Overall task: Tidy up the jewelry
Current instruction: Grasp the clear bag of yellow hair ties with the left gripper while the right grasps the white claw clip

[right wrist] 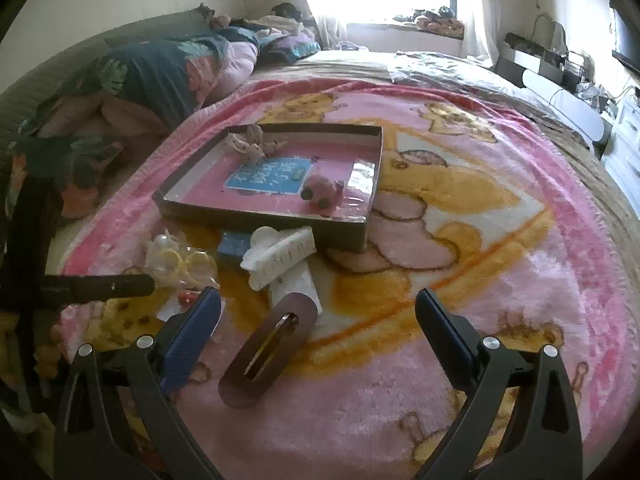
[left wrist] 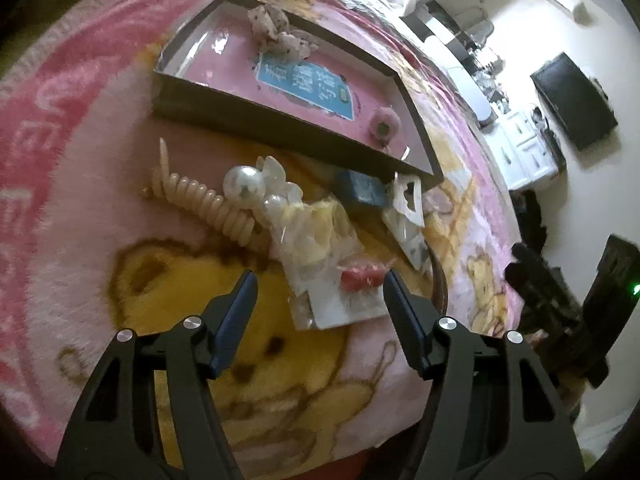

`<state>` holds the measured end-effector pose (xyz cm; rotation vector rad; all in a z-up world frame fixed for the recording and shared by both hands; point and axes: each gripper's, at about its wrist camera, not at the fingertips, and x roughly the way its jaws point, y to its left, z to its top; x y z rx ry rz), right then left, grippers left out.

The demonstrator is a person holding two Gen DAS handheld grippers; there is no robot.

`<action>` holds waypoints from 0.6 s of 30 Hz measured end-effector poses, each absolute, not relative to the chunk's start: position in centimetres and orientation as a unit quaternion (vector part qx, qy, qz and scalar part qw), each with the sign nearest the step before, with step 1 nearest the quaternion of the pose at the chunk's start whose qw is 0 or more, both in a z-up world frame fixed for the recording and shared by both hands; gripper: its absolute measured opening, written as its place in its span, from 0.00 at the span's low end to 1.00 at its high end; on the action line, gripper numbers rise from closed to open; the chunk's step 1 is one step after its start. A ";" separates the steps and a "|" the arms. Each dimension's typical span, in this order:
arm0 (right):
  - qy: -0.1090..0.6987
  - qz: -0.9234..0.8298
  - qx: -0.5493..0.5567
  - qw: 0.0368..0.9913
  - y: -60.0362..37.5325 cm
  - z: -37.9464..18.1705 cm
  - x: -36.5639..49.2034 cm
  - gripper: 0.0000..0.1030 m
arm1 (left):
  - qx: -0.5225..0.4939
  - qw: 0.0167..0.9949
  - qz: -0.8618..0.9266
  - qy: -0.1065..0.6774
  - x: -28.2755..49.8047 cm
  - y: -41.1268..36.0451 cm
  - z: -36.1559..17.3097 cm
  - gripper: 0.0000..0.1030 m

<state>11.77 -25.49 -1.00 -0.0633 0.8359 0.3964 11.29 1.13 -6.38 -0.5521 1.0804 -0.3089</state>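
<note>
On the pink blanket (right wrist: 500, 264), in front of the tray's (left wrist: 256, 118) near wall, the loose jewelry lies in a row: the spiral tie (left wrist: 200, 200) nearest the blanket's left edge, then the pearl piece (left wrist: 244, 185), the clear packet (left wrist: 320, 248) with a small red piece (left wrist: 358, 278) on its card, the white claw clip (right wrist: 280, 256), and the metal snap clip (right wrist: 266, 354) nearest the front. The packet looks light, thin and slippery, and it would crumple; its stiff white card edge seems the safest place to pinch. The snap clip is stiff and smooth and lies flat in soft pile, so taking it across its narrow width would likely hold best. The left gripper (left wrist: 320, 292) stands half open astride the packet's card end, its pads not pressing it. The right gripper (right wrist: 316, 312) is wide, holding nothing, with the snap clip between its jaws. The left view shows the spiral tie and pearls, which the right view hides behind the left tool. The right view shows the snap clip whole, the claw clip's shape and the bed's far end.
</note>
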 end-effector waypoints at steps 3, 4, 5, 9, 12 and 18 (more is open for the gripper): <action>0.410 0.190 -0.030 0.892 -25.4 -1.7 12.6 0.94 | -0.271 0.805 -0.145 0.508 12.0 1.0 -6.9 0.47; 0.412 0.190 -0.031 0.891 -25.3 -2.0 13.0 0.94 | -0.275 0.803 -0.144 0.509 12.3 1.0 -7.1 0.40; 0.414 0.190 -0.032 0.890 -25.3 -2.1 13.2 0.94 | -0.277 0.802 -0.144 0.510 12.5 0.9 -7.2 0.33; 0.430 0.196 -0.025 0.881 -25.1 -3.1 14.8 0.94 | -0.278 0.806 -0.134 0.505 13.0 1.0 -7.3 0.13; 0.448 0.212 -0.003 0.869 -24.6 -4.0 16.1 0.94 | -0.266 0.816 -0.136 0.495 12.8 1.0 -6.6 0.09; 0.477 0.235 0.028 0.846 -22.6 -5.7 18.5 0.94 | -0.231 0.837 -0.131 0.479 11.9 1.2 -4.9 0.08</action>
